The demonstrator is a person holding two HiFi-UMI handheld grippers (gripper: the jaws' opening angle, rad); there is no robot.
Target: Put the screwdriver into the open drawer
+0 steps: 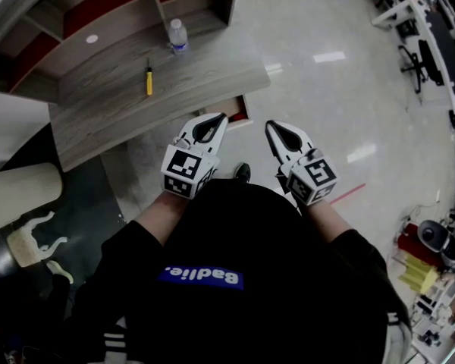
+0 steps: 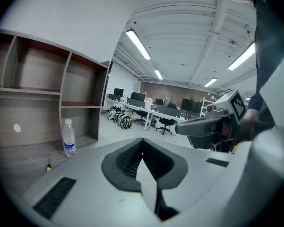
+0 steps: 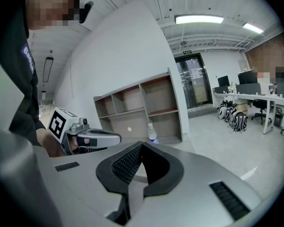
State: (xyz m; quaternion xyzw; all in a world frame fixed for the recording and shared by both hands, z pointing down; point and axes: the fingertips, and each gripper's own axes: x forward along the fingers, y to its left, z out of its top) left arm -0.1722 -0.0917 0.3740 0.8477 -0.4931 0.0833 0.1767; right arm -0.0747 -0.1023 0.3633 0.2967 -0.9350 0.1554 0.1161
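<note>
Screwdriver (image 1: 149, 80) on desk (image 1: 98, 108); bottle (image 1: 178, 36) on desk beyond it, rightward; drawer (image 1: 243, 117) under desk's right end.

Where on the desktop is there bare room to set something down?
The desktop is bare left of the screwdriver and between it and the front edge. Tighter at the back right, where the bottle stands by the shelf divider.

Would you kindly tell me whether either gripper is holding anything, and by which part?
Nothing is held: the left gripper and right gripper have jaws shut and empty; the screwdriver lies on the desk.
</note>
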